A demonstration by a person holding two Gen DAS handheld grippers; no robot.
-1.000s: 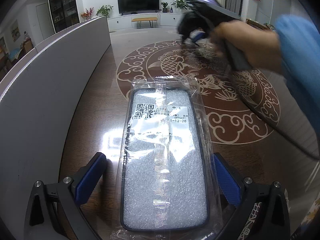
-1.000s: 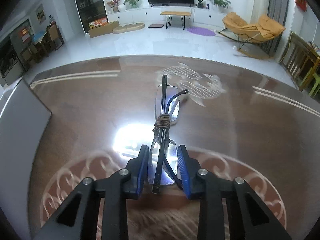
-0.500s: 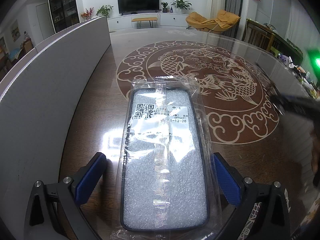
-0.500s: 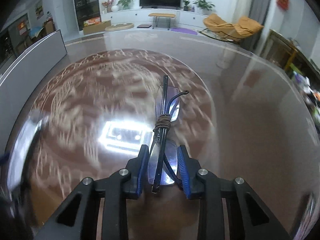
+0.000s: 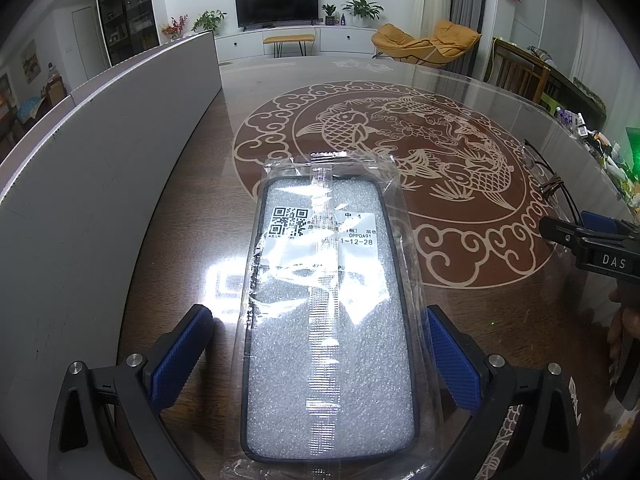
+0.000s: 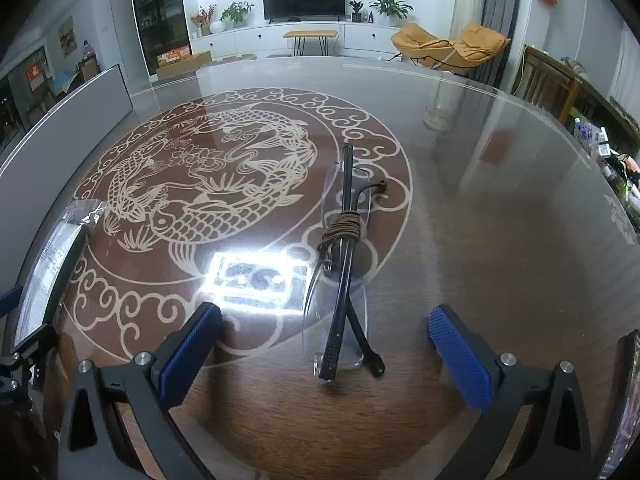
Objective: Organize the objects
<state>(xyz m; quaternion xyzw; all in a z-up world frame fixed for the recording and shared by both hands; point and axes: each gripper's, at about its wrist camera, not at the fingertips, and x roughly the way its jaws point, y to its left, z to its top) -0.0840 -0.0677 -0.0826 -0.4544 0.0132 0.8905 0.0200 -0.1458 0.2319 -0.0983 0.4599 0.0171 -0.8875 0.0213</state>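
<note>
Just opened wide around folded rimless glasses (image 6: 340, 276) resting free on the glass table (image 6: 500, 240): right gripper (image 6: 324, 356) releasing; left gripper (image 5: 320, 356) equally wide astride bagged phone case (image 5: 324, 320).

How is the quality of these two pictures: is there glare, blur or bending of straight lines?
Left wrist view: sharp; a bright lamp reflection on the table beside the bagged phone case, shine on its plastic bag; the grey board curves from the fisheye lens. Right wrist view: also sharp; strong white glare on the table just left of the glasses; the table edge bows and the corners go dark.
</note>
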